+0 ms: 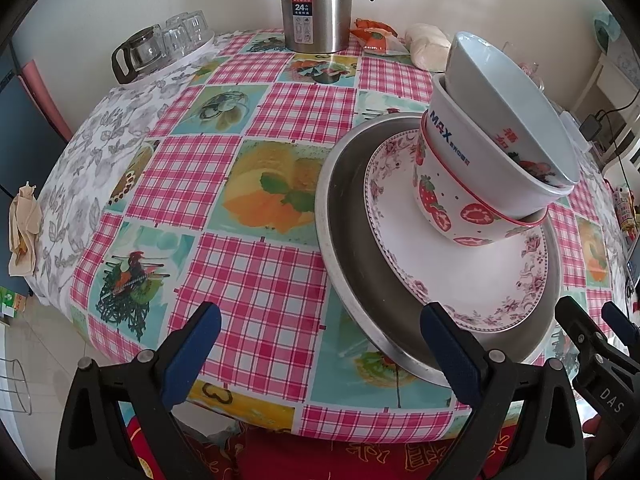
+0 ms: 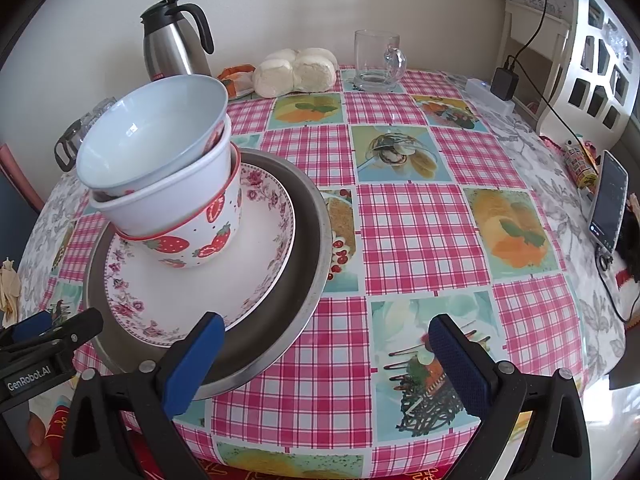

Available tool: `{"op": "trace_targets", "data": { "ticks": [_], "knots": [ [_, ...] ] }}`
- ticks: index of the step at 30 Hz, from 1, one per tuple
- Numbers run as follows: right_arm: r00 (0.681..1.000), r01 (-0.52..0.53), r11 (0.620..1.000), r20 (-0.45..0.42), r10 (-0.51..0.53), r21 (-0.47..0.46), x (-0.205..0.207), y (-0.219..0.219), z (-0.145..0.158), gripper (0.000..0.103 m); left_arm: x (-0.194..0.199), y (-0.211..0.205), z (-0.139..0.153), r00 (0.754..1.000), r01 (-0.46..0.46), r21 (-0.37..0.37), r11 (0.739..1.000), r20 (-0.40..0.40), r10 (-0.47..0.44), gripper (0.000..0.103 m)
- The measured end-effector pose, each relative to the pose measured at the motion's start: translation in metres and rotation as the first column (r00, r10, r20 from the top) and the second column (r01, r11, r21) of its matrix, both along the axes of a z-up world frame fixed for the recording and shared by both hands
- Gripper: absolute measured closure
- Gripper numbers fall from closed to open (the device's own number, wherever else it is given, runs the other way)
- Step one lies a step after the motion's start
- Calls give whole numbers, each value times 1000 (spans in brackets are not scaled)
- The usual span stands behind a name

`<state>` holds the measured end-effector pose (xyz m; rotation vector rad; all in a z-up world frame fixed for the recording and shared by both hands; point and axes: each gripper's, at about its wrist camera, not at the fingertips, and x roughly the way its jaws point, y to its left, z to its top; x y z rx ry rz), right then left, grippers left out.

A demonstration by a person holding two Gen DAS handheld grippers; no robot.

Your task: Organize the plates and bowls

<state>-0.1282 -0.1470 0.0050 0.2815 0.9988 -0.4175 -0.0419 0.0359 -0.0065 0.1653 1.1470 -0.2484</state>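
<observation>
A stack stands on the checked tablecloth: a metal pan (image 1: 348, 232) (image 2: 308, 248) holds a floral plate (image 1: 460, 276) (image 2: 192, 292). On the plate sits a strawberry bowl (image 1: 444, 200) (image 2: 188, 244). Nested in it is a white bowl (image 1: 460, 128) (image 2: 172, 204) with blue lettering, then a pale tilted top bowl (image 1: 508, 100) (image 2: 152, 132). My left gripper (image 1: 324, 344) (image 2: 64, 322) is open at the pan's near-left rim. My right gripper (image 2: 328, 360) (image 1: 594, 312) is open at its near-right rim. Neither holds anything.
A steel thermos jug (image 1: 316, 4) (image 2: 176, 48) stands at the back by the wall. Glass cups and a glass pot (image 1: 172, 40) sit back left. Bagged buns (image 2: 296, 70), a glass mug (image 2: 376, 60), a charger (image 2: 504, 80) and a phone (image 2: 608, 200) lie to the right.
</observation>
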Motion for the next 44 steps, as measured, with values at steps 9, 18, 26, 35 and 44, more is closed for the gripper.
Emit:
{"op": "trace_targets", "data": {
  "ticks": [9,18,26,35,44],
  "knots": [
    [1000,5,1000,1,-5,2,-1,-1,-1,0,0,0,0,1000,-1,0,1000,0,1,3],
    [1000,15,1000,-5,-15,8,-2,-3,-1,0,0,0,0,1000,0,0,1000,0,0,3],
    [1000,17,1000,-9,-17,9,-1,-4,-1,0,0,-1,1,1000,2,1,1000,0,-2,3],
    [1000,19,1000,-12,-19,11,-1,-5,-1,0,-2,0,2,1000,1,-3,1000,6,-1,3],
    [1000,21,1000,-14,-21,12,-1,-5,-2,0,-3,-1,2,1000,8,0,1000,7,-8,3]
  ]
}}
